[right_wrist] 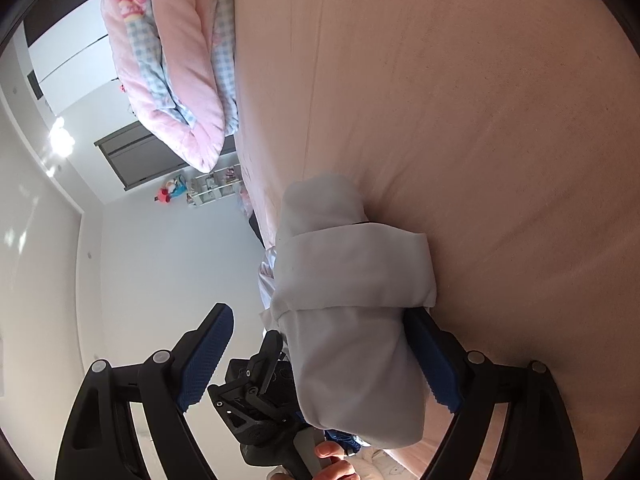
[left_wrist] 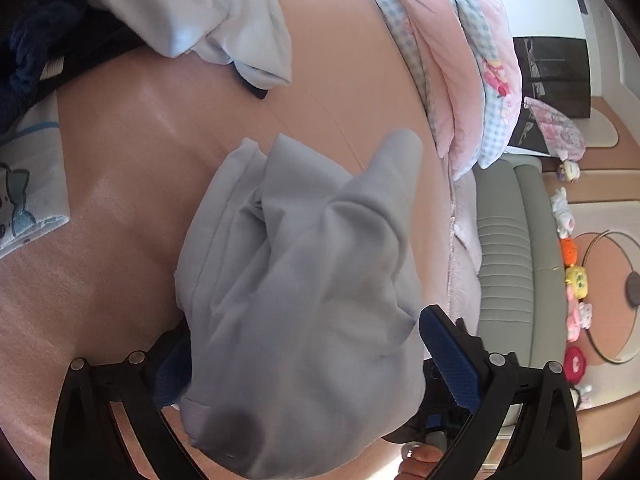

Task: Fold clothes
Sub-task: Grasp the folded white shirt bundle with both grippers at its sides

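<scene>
A rolled-up pale grey garment [left_wrist: 300, 260] hangs just over the peach bed sheet [left_wrist: 120, 200]. My left gripper [left_wrist: 304, 340] stands wide, and the bundle fills the gap between its blue pads; the left pad is partly hidden under cloth. In the right wrist view the same grey garment [right_wrist: 352, 264] leans against one finger of my right gripper [right_wrist: 320, 320]. That gripper's other finger stands well clear of the cloth, so the jaws are open. Below the bundle I see the left gripper's black body [right_wrist: 256, 384] and a person's hand [right_wrist: 332, 466].
A crumpled white garment [left_wrist: 208, 20] and dark blue clothes [left_wrist: 36, 52] lie at the far side of the bed. A pink and checked quilt [left_wrist: 452, 60] is folded along one edge. A printed pillow [left_wrist: 28, 184] sits left; plush toys [left_wrist: 576, 280] line the padded headboard [left_wrist: 508, 260].
</scene>
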A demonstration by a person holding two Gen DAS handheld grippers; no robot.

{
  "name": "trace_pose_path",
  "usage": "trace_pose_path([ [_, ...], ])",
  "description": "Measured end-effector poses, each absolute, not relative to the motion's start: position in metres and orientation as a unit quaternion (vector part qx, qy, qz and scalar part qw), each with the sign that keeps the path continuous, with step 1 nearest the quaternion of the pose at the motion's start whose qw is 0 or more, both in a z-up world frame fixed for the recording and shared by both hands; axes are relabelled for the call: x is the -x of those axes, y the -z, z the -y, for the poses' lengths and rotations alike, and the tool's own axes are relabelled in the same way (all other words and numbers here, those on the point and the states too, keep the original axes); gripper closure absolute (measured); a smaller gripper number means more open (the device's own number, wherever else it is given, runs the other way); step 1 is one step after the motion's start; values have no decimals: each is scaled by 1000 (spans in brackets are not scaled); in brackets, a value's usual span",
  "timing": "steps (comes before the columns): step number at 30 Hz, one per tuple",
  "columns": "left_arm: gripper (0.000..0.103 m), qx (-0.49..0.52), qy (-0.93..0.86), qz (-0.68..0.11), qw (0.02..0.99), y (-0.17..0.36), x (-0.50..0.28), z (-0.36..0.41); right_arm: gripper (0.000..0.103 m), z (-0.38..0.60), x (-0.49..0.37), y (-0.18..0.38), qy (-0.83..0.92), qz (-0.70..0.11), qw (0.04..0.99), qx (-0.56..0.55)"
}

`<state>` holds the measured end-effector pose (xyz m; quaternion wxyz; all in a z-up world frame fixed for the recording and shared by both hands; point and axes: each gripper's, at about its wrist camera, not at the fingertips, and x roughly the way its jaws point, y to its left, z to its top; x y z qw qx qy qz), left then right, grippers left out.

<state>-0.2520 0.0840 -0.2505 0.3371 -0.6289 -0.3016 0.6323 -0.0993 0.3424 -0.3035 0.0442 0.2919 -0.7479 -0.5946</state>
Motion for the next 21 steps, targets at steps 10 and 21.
trace_pose_path([
  [10,0,614,-645,289,352,246,246,-85,34,-337,127,294,649,663,39,-371],
  [21,3,573,-694,294,323,239,234,-85,67,-315,108,284,761,560,6,-326],
])
